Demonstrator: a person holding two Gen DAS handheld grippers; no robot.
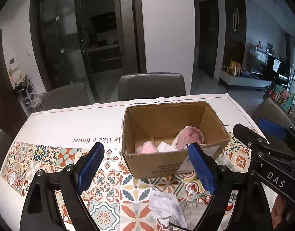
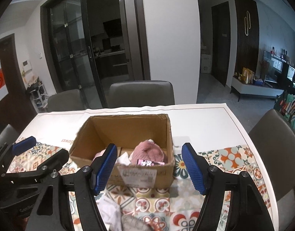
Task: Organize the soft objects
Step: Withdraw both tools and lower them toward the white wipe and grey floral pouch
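Observation:
An open cardboard box [image 1: 157, 165] [image 2: 86, 154] stands on the patterned tablecloth. Inside lie a pink knitted hat [image 1: 189, 136] [image 2: 149, 153], a pale pink cloth [image 1: 146, 147] and a white cloth [image 1: 165, 146]. A white cloth [image 1: 166, 209] [image 2: 109, 209] and a grey soft item [image 1: 193, 209] [image 2: 135, 222] lie on the table in front of the box. My left gripper [image 1: 147, 165] is open and empty, in front of the box. My right gripper [image 2: 149, 170] is open and empty, also facing the box; it shows at the right of the left wrist view [image 1: 270, 132].
Grey chairs [image 1: 152, 86] [image 2: 278, 144] stand around the table. The tablecloth [image 1: 80, 127] has a plain white far part with printed text. The left gripper's body shows at the left of the right wrist view [image 2: 28, 163].

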